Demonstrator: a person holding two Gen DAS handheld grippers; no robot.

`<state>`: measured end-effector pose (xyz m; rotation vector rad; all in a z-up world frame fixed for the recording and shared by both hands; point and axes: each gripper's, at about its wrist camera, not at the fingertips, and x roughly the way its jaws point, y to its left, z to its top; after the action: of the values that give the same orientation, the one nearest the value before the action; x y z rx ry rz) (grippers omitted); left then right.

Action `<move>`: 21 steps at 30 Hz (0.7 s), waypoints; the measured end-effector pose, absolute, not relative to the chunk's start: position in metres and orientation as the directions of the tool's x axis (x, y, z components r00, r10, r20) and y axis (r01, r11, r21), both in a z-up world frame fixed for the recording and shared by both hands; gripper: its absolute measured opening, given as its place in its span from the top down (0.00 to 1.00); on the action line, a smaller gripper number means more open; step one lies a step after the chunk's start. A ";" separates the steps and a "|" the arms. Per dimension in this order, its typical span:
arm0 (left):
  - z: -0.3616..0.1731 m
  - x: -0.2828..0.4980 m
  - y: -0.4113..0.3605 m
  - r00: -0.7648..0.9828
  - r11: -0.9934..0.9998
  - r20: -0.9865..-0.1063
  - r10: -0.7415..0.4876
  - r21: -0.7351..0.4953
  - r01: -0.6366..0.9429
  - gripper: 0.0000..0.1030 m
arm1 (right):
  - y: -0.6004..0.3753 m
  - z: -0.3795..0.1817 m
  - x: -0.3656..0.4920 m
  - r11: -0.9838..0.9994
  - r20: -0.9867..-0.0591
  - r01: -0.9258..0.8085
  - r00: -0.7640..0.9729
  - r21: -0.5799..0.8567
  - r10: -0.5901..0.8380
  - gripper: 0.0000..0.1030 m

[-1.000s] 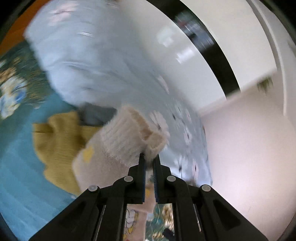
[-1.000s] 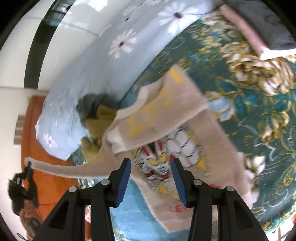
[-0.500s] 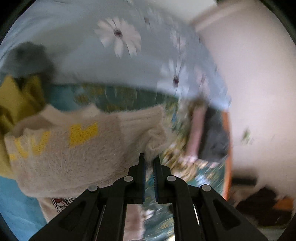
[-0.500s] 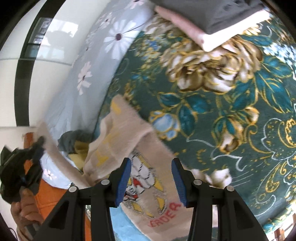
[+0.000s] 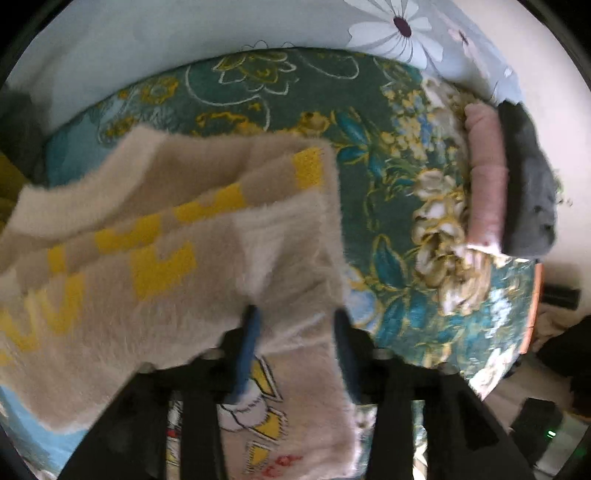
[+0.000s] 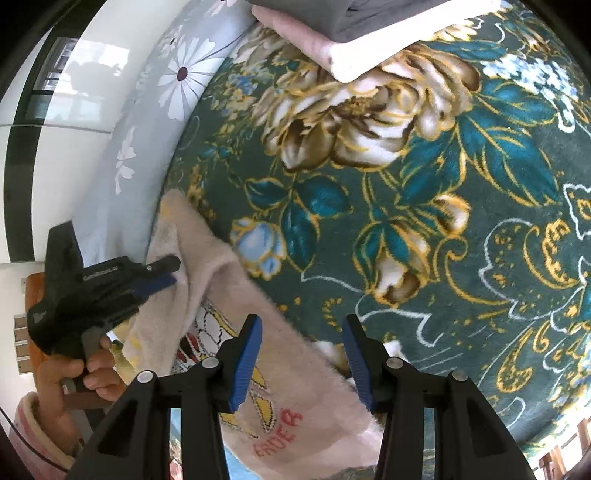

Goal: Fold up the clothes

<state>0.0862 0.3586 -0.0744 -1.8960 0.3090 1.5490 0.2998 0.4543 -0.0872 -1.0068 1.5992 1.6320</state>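
A fuzzy beige sweater (image 5: 155,258) with yellow blocks and a cartoon print lies on the teal floral blanket (image 5: 388,177), its sleeve folded over the body. My left gripper (image 5: 295,317) stands open just over the sleeve's cuff, jaws apart on either side of it. In the right wrist view the left gripper (image 6: 162,273) shows at the left, against the sweater (image 6: 295,406). My right gripper (image 6: 301,328) is open and empty, above the sweater's printed hem.
A stack of folded clothes, pink (image 5: 485,173) under dark grey (image 5: 528,184), lies at the blanket's far right end; it also shows in the right wrist view (image 6: 369,29). A pale blue daisy duvet (image 5: 184,33) runs along the back. A yellow garment (image 5: 7,177) sits at left.
My left gripper carried the sleeve cuff across the sweater, laid it down and opened. My right gripper stayed open and shifted along the blanket toward the folded stack.
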 end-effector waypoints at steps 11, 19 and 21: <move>-0.029 0.087 0.151 0.049 -0.907 -0.956 0.289 -0.290 -0.304 0.53 | 0.423 -0.120 0.276 -0.170 -0.871 -0.864 -0.430 0.473 -0.239 0.53; -0.106 0.134 0.042 0.112 -0.970 -0.974 0.196 -0.210 -0.121 0.51 | 0.392 -0.158 0.271 -0.270 -0.892 -0.878 -0.298 0.396 -0.339 0.53; -0.120 0.144 0.040 0.131 -0.966 -0.969 0.210 -0.226 -0.124 0.49 | 0.388 -0.162 0.268 -0.294 -0.899 -0.875 -0.284 0.385 -0.333 0.51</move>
<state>0.1440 0.0404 -0.1197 -2.1575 -0.0841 1.9170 0.2682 0.3878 -0.1615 -1.5171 1.5043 1.6094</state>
